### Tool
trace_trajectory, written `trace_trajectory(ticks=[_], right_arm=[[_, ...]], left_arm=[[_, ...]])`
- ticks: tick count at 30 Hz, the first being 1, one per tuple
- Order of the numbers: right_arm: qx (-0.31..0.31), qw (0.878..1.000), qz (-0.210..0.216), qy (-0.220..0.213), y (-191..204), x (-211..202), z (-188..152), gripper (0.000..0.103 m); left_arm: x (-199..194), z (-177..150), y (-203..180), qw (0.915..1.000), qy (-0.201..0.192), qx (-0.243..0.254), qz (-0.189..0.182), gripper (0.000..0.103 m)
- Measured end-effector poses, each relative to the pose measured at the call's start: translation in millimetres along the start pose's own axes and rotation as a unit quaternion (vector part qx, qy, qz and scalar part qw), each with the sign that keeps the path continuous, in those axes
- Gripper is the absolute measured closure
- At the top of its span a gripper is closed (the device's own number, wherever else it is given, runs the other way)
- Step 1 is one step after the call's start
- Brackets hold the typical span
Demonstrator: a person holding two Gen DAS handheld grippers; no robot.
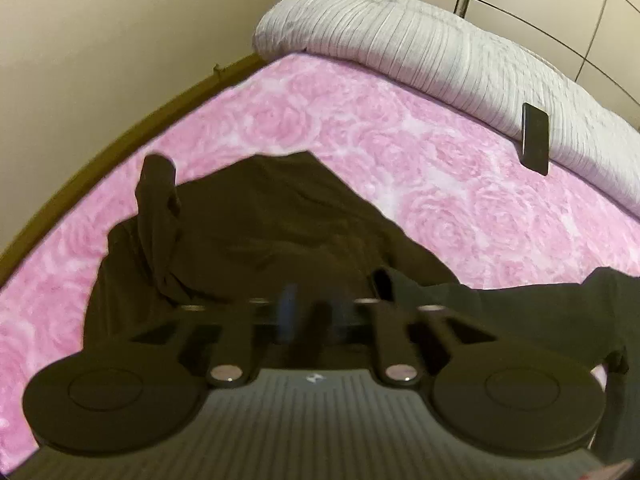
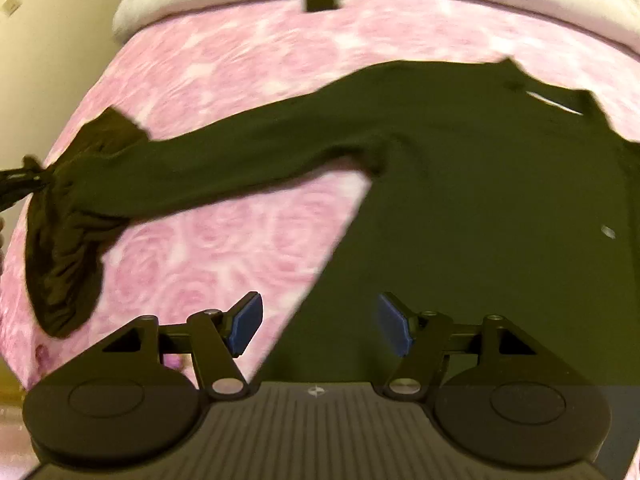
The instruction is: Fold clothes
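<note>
Dark long-sleeved garment (image 2: 460, 168) lies spread, sleeve bunched, on pink bedspread (image 2: 248, 64).

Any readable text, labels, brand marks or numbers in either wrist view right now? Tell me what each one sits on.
No readable words or numbers in either view.
Left gripper body: a small pale emblem, a symbol rather than letters, blurred.
Right gripper body: a similar small emblem, also not legible as text.
Dark garment: a white sliver near the collar, possibly a tag, too blurred to read.
Dark phone-like slab against the white bedding: blank.

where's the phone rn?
Phone stands at right of the left wrist view, leaning on the white duvet at the pink sheet's far edge.
</note>
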State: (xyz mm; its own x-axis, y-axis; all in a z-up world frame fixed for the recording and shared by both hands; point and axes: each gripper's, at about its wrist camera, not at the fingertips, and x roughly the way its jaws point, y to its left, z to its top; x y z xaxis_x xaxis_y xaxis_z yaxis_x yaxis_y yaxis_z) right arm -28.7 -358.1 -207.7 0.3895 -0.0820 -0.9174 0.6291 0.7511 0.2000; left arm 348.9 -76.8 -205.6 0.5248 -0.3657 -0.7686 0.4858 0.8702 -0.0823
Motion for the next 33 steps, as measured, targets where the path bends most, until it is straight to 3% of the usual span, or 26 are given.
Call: trace_trajectory(ticks=[3,8,13,17,22,25,27,30,33], right_arm=[[0.046,0.998,-0.032,-0.016,-40,-19,-15,0.036],[0.144,0.983,-0.098,-0.055,-148,-67,-56,0.036],[0.22,0.957,-0.167,-0.093,-292,-116,-113,0.034],[0.293,0.933,-0.173,-0.112,-426,-135,-162,0.034],[0.372,0.902,-0.175,-0.127,-573,-144,-210,0.034],[0.368,0.905,-0.163,-0.14,-633,-141,-221,0.034],[0.35,0.912,-0.15,-0.151,-663,-130,-218,0.035],[0.291,0.934,-0.141,-0.152,-689,-109,-205,0.039],[0.253,0.951,-0.105,-0.142,-705,-91,-198,0.049]], left_arm=[[-13,-5,-35,0.9988,-0.002,0.045,-0.018,0.073],[-36,-35,-144,0.9874,0.012,0.131,-0.089,0.069],[-66,-84,-291,0.9682,0.017,0.19,-0.161,0.058],[-94,-143,-417,0.95,0.031,0.241,-0.196,0.053],[-122,-212,-562,0.9161,0.068,0.307,-0.249,0.052],[-128,-235,-624,0.8906,0.068,0.355,-0.276,0.04],[-129,-249,-661,0.8747,0.069,0.383,-0.289,0.04],[-116,-259,-693,0.865,0.08,0.403,-0.288,0.04],[-105,-263,-707,0.865,0.085,0.415,-0.268,0.04]])
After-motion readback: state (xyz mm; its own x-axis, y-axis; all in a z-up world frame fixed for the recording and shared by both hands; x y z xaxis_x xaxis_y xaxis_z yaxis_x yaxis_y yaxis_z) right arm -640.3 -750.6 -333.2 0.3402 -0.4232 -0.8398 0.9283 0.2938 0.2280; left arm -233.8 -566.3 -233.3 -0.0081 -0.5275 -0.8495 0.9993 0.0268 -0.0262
